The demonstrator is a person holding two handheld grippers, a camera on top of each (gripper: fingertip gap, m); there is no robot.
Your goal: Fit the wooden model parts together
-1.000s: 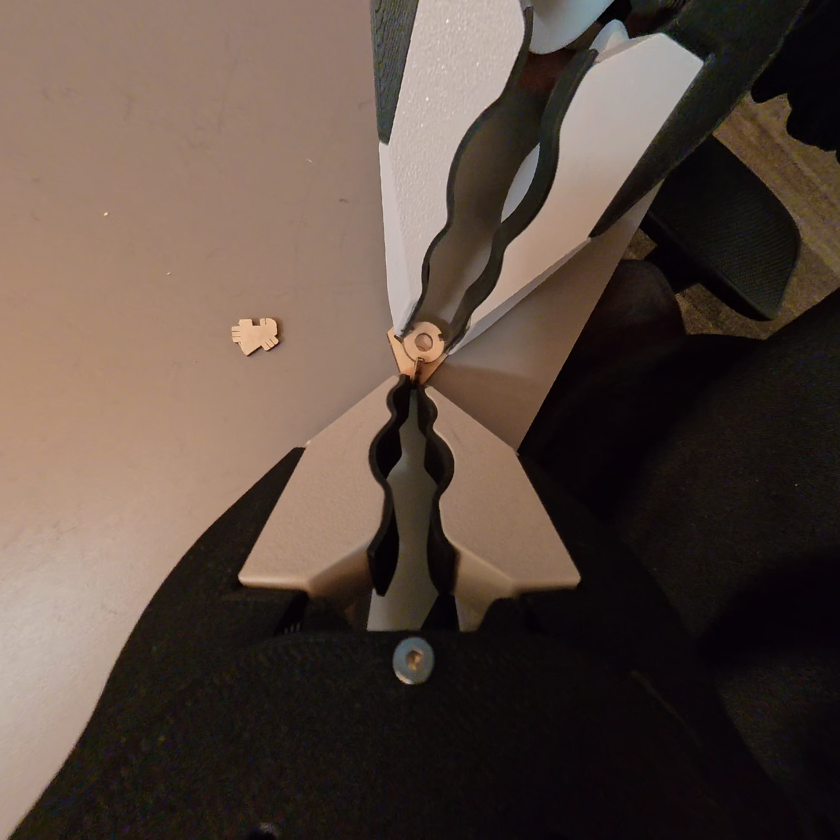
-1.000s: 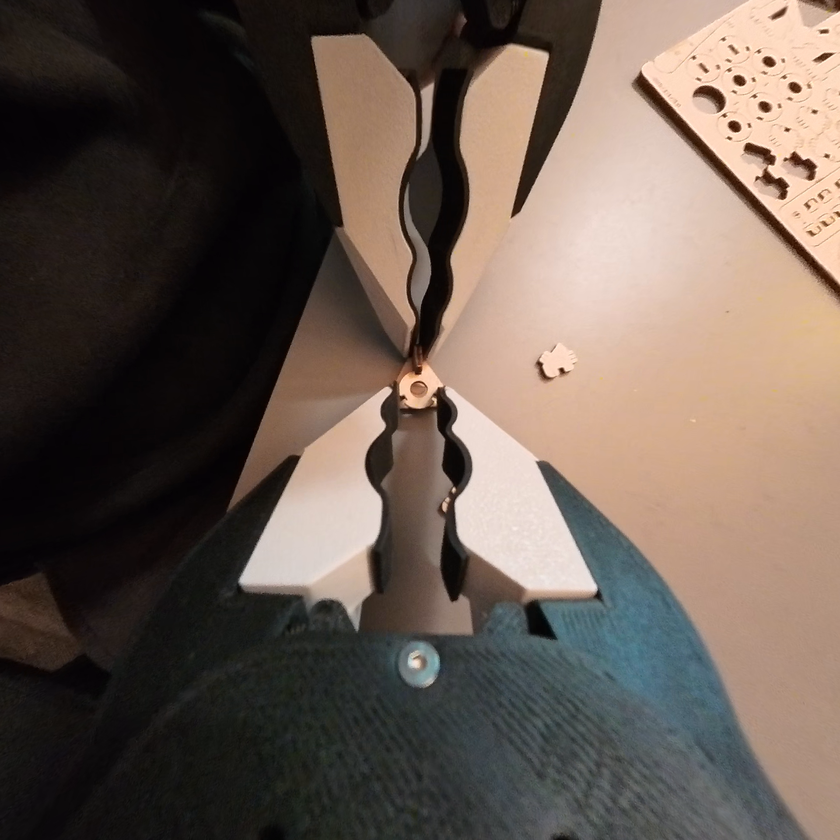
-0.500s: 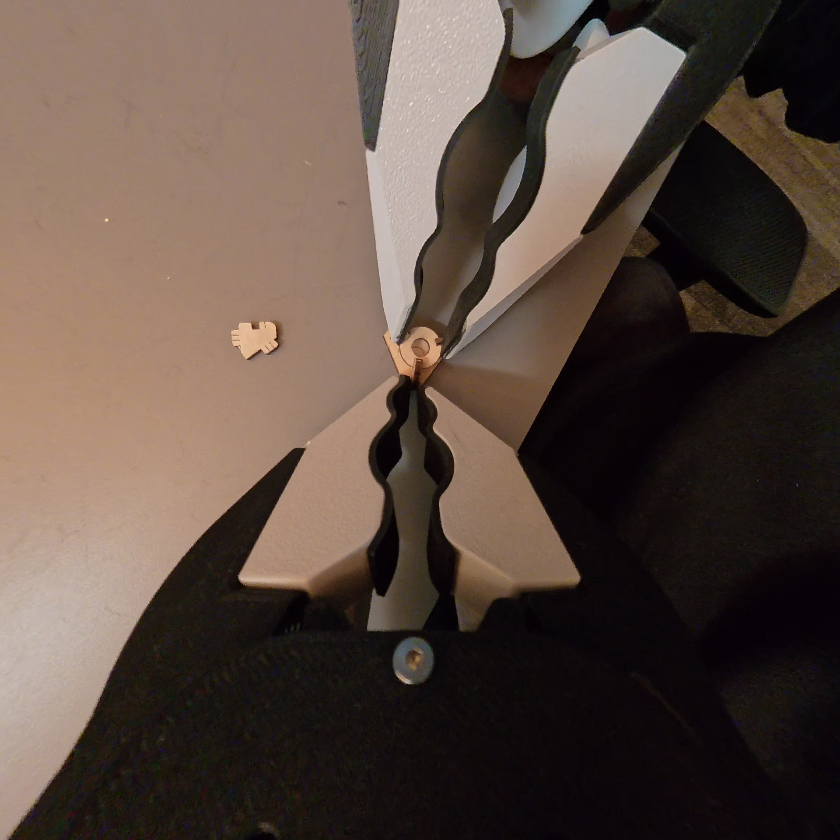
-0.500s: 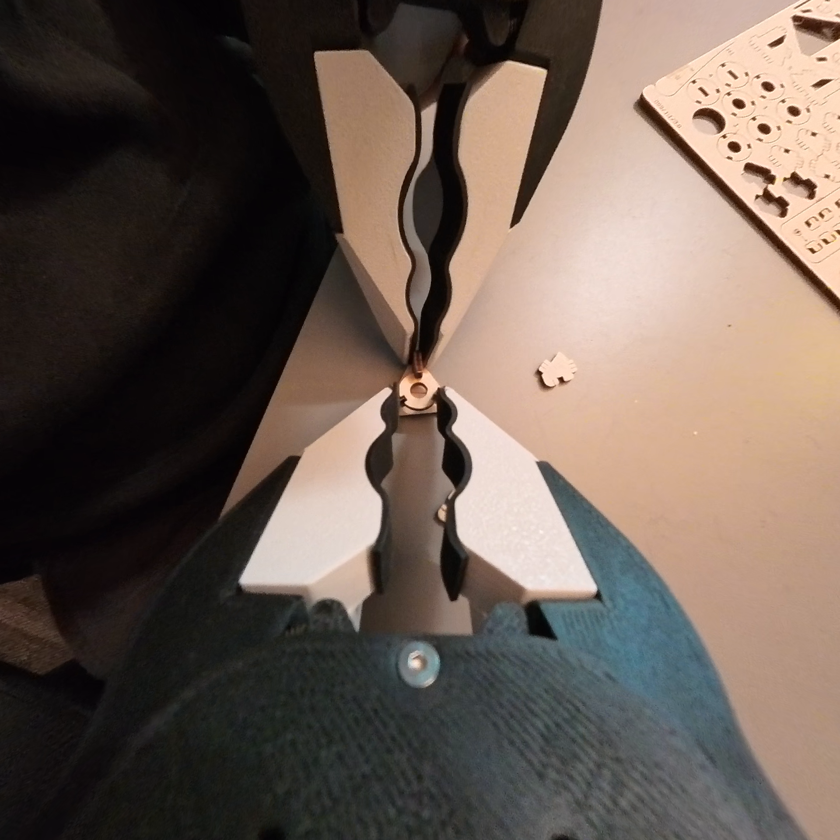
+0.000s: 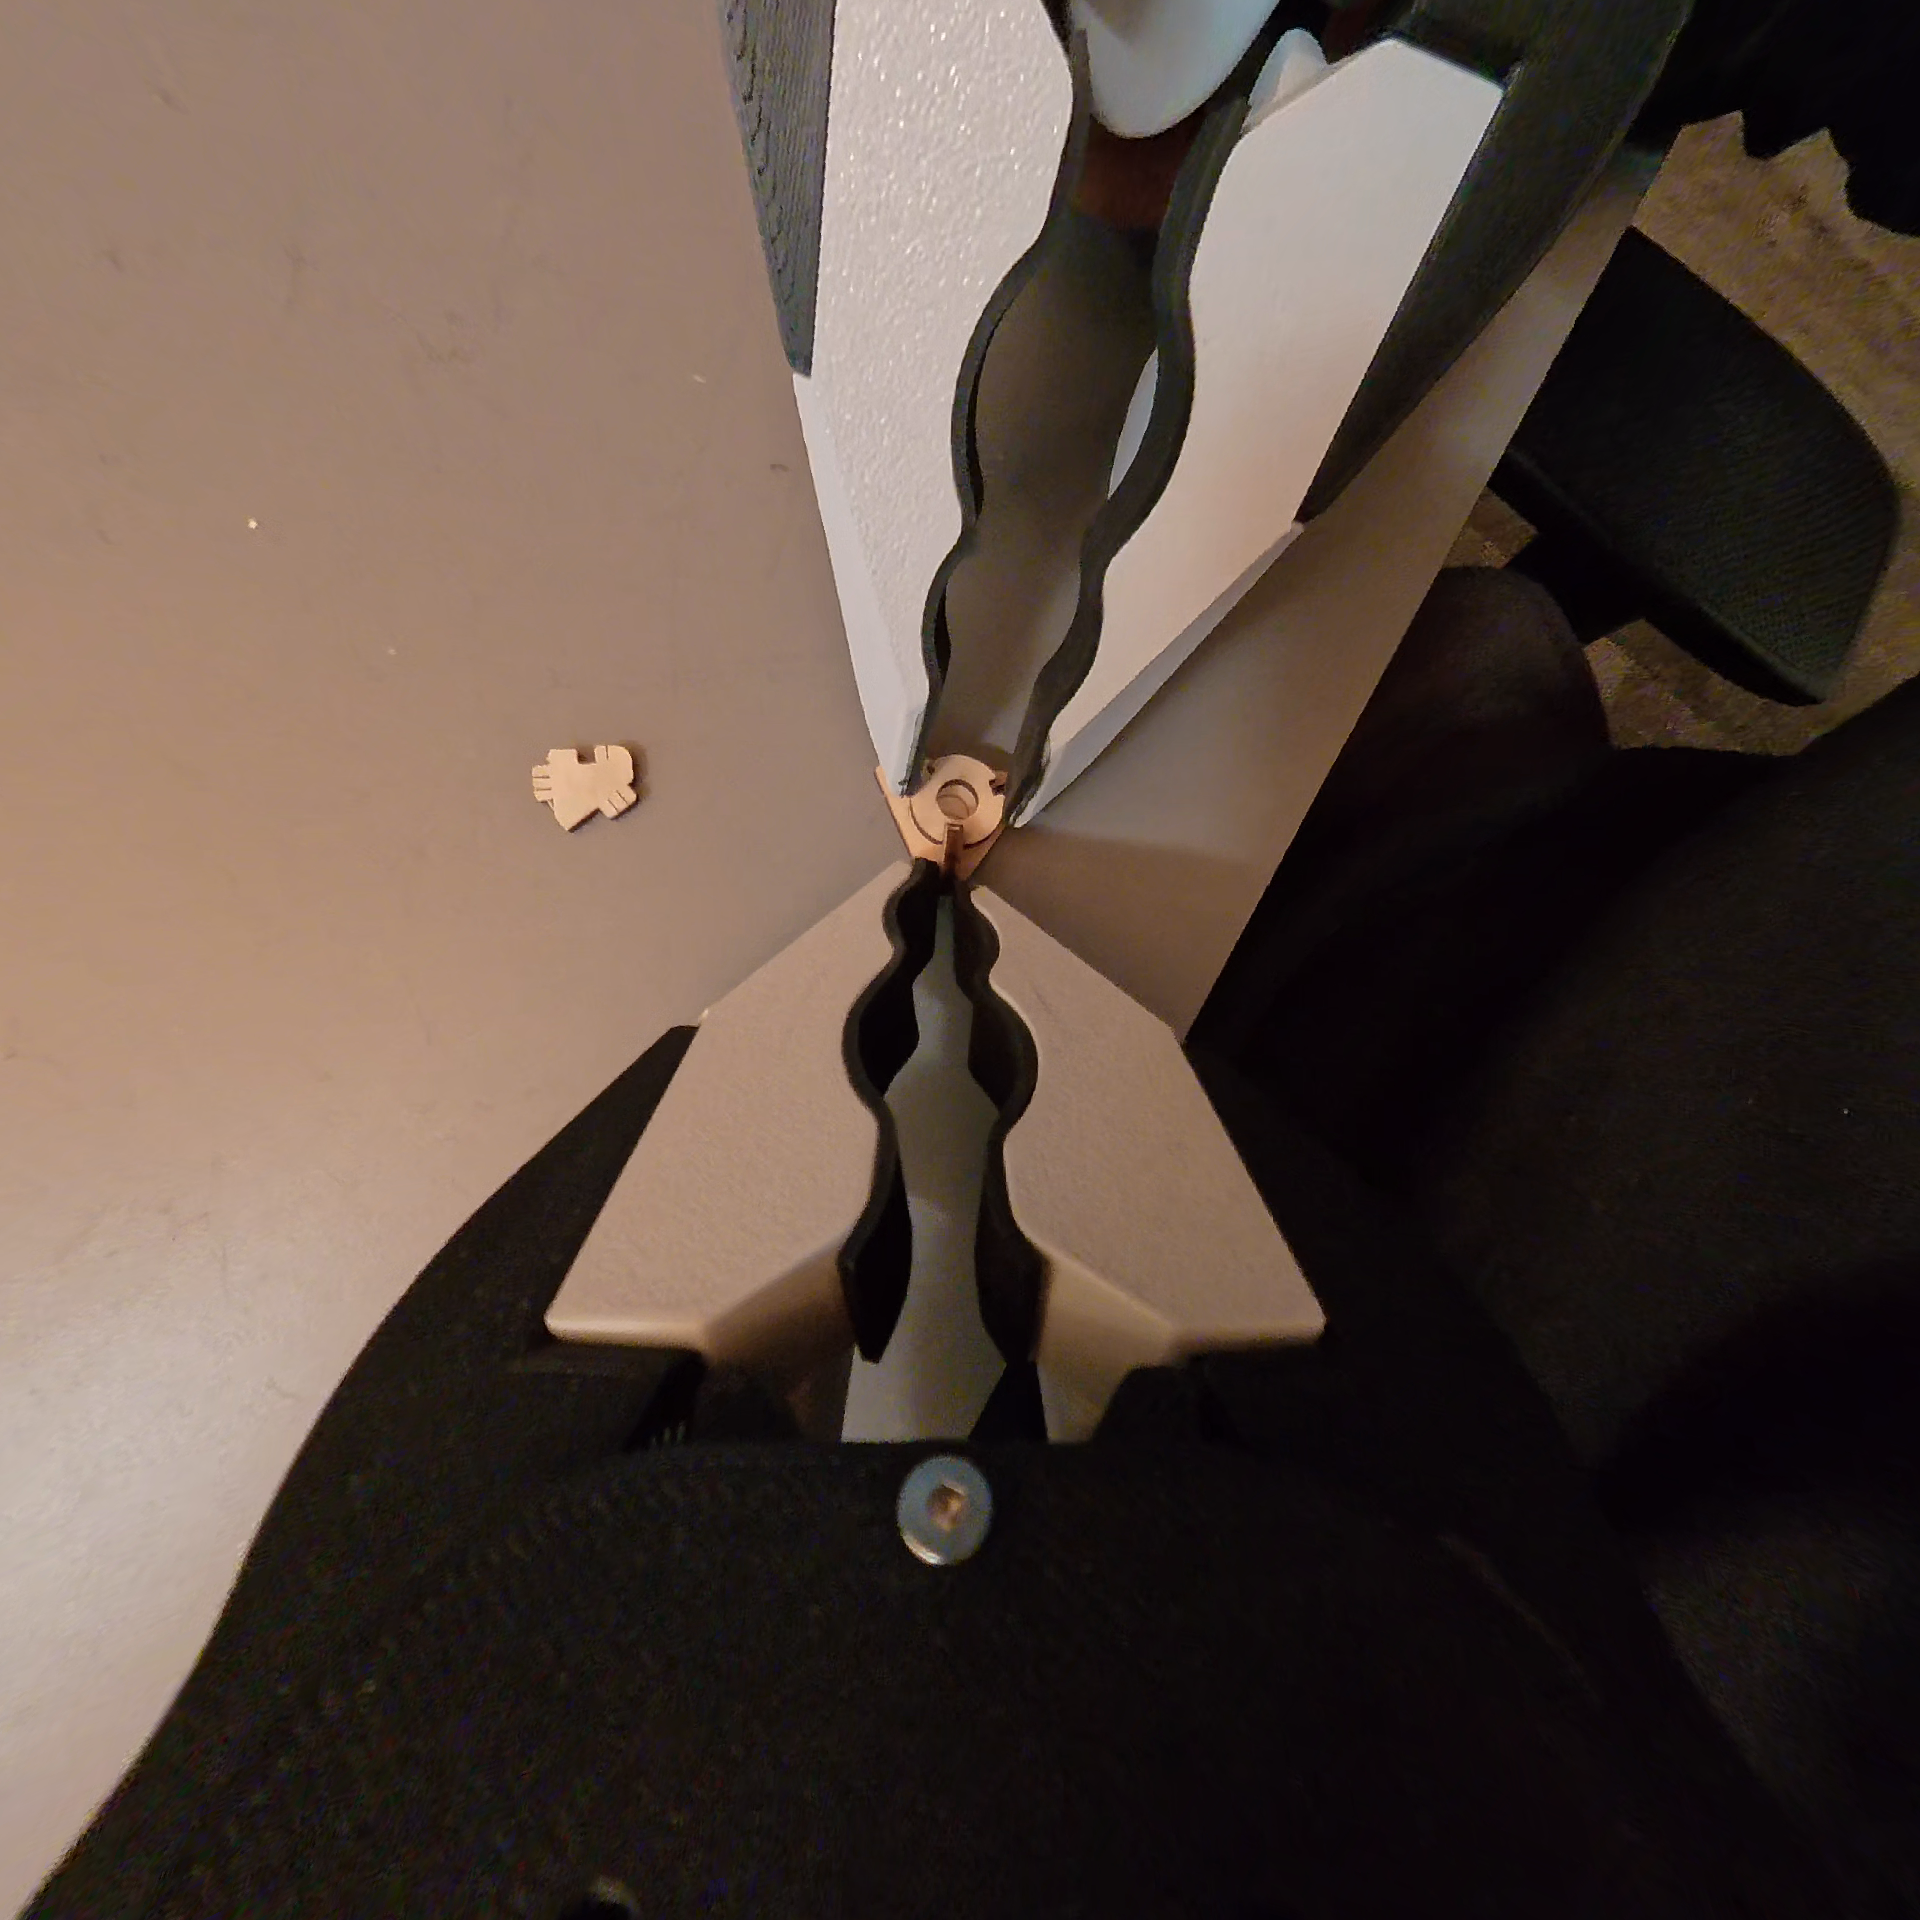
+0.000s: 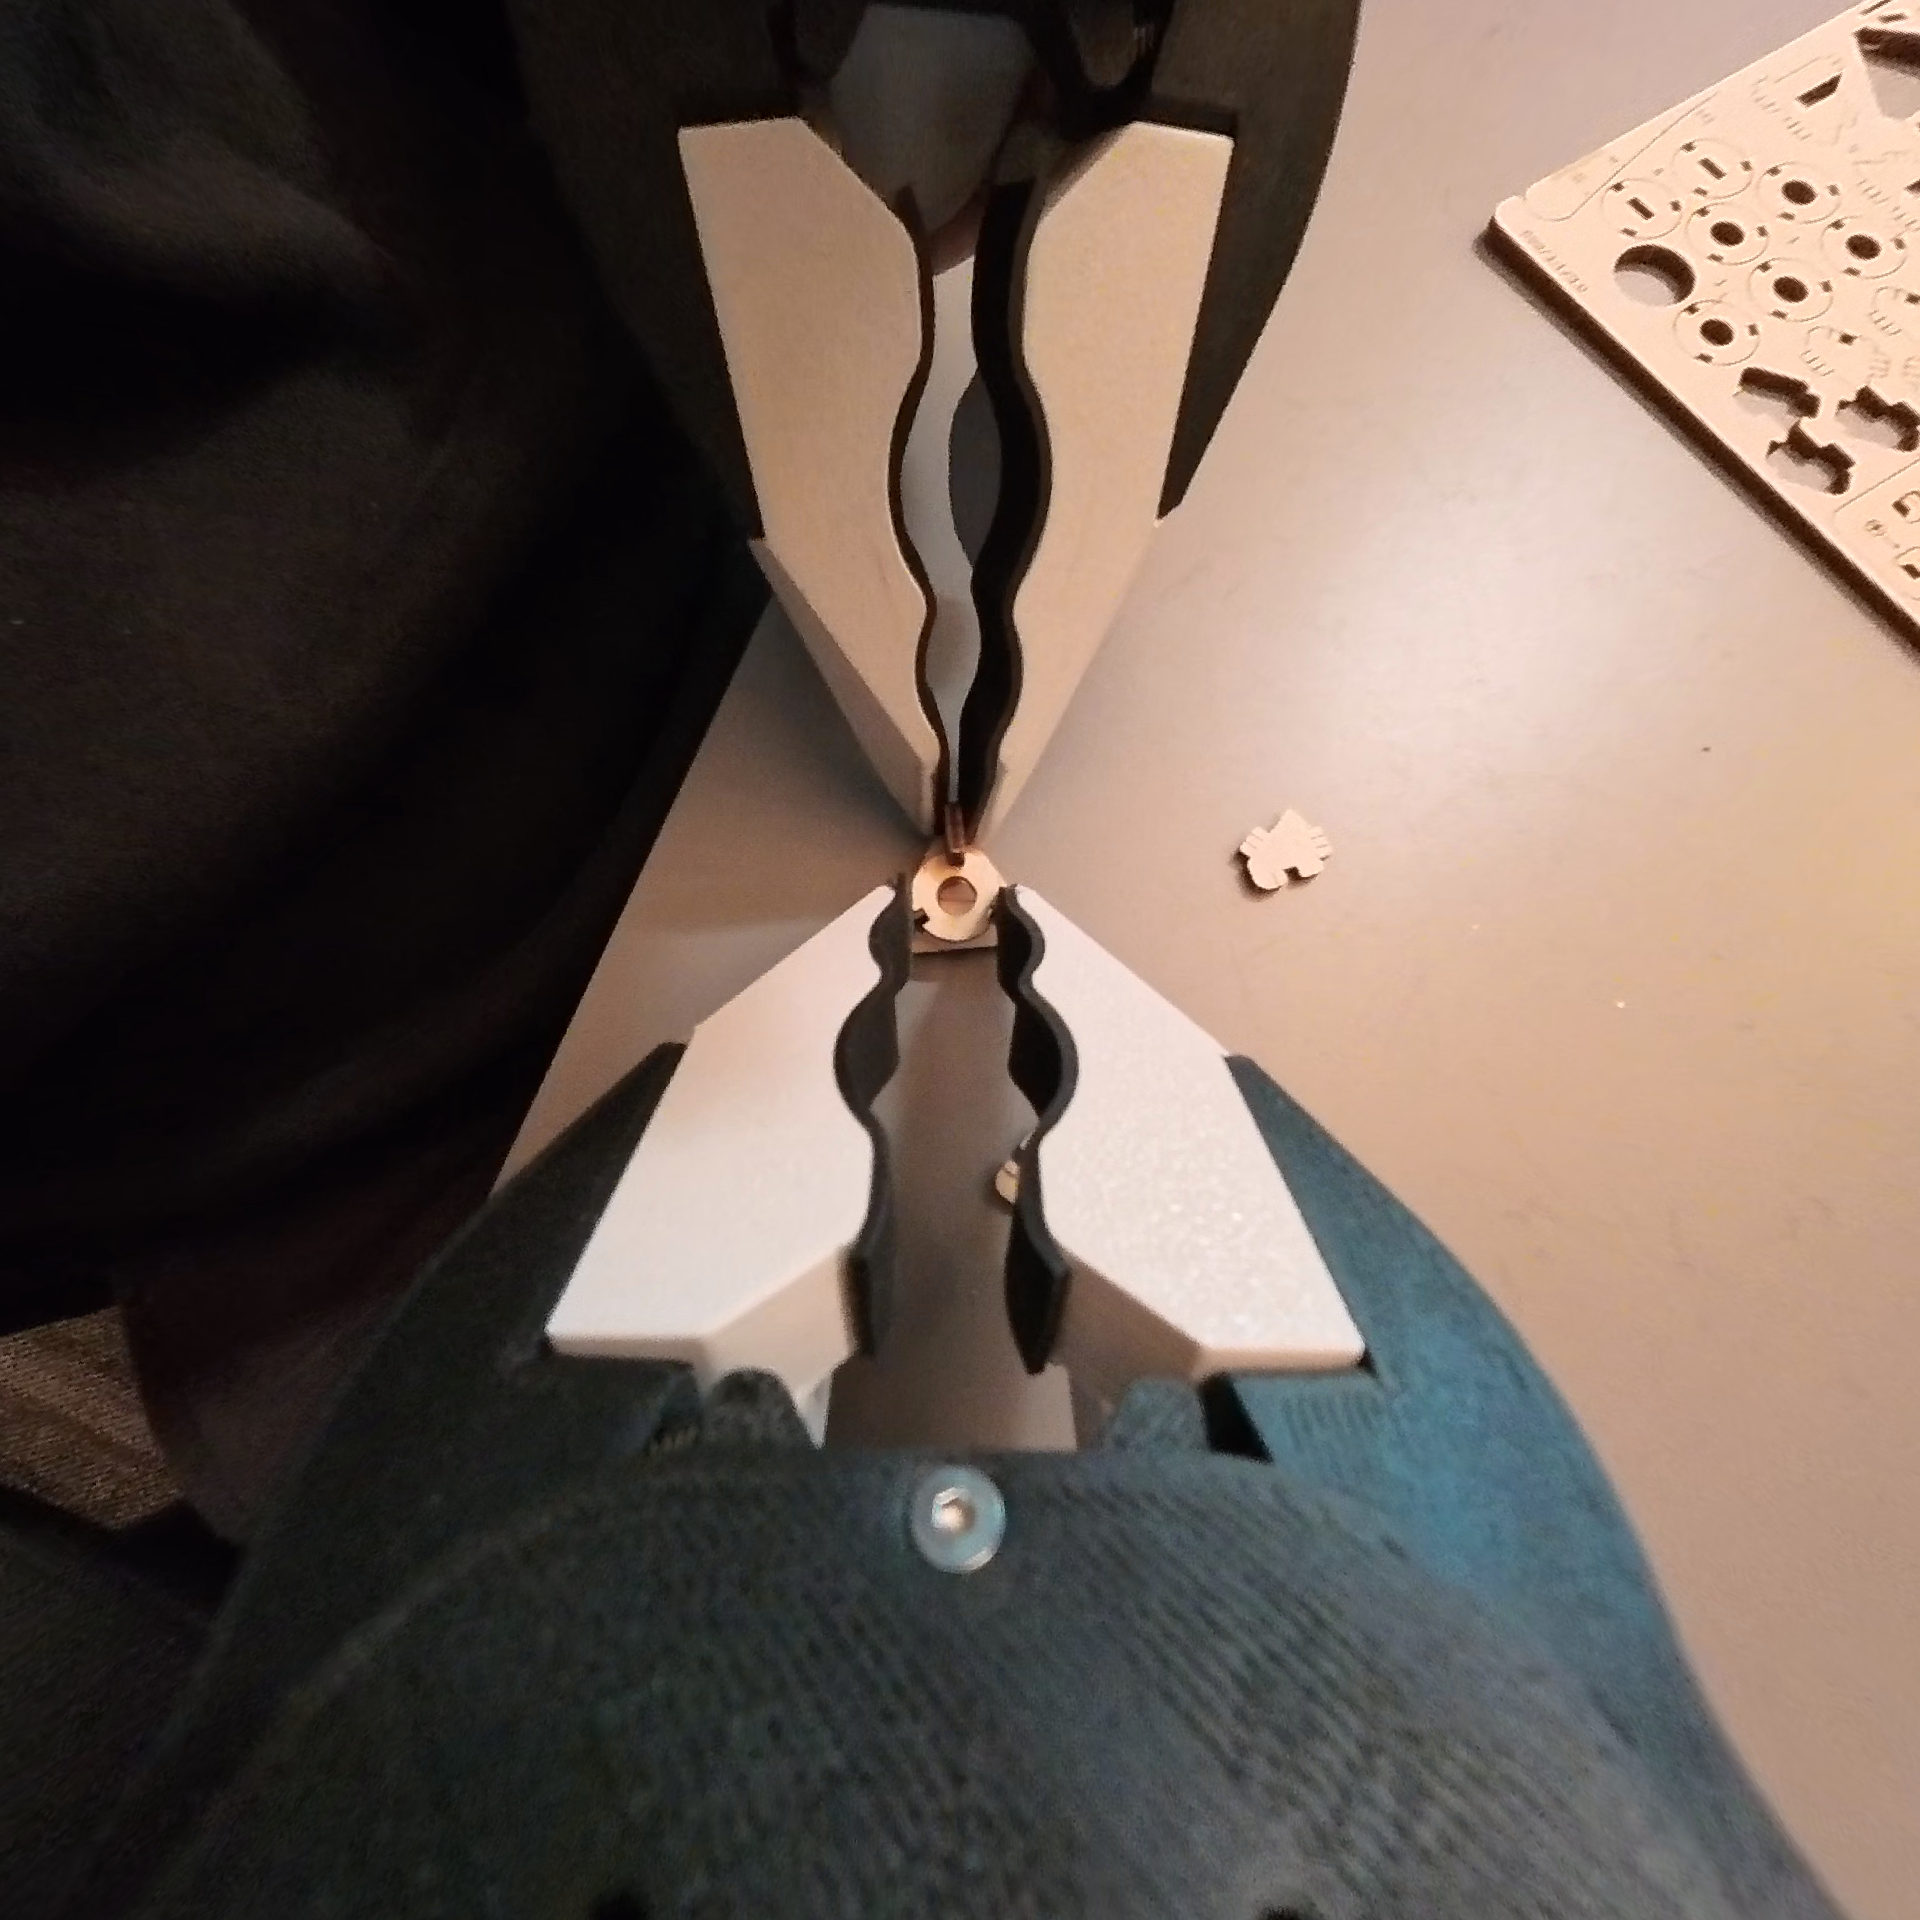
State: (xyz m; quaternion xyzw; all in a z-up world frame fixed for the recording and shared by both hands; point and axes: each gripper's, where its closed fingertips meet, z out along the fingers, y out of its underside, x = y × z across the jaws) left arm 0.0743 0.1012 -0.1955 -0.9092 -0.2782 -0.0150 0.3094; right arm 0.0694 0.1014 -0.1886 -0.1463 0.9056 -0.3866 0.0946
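Grey table (image 6: 1558,831) carries a pale wooden sheet (image 6: 1714,187) of cut-outs at its far right and one loose wooden piece (image 5: 584,785). Right hand-held gripper (image 6: 951,909) is clamped on a small wooden disc (image 6: 953,891) with a centre hole. Left hand-held gripper (image 5: 940,878), tips together, pinches what seems a thin wooden tab (image 5: 952,842) at the disc's rim.

Dim, warm indoor light in both views. The grey table (image 5: 312,416) is brightest towards its far edge, shading to duller brown nearer the cameras. White finger faces catch soft glare. Dark cloth beyond the table's edge swallows detail. Wide-angle lenses bend the picture edges; the nearest gripper housings are blurred.
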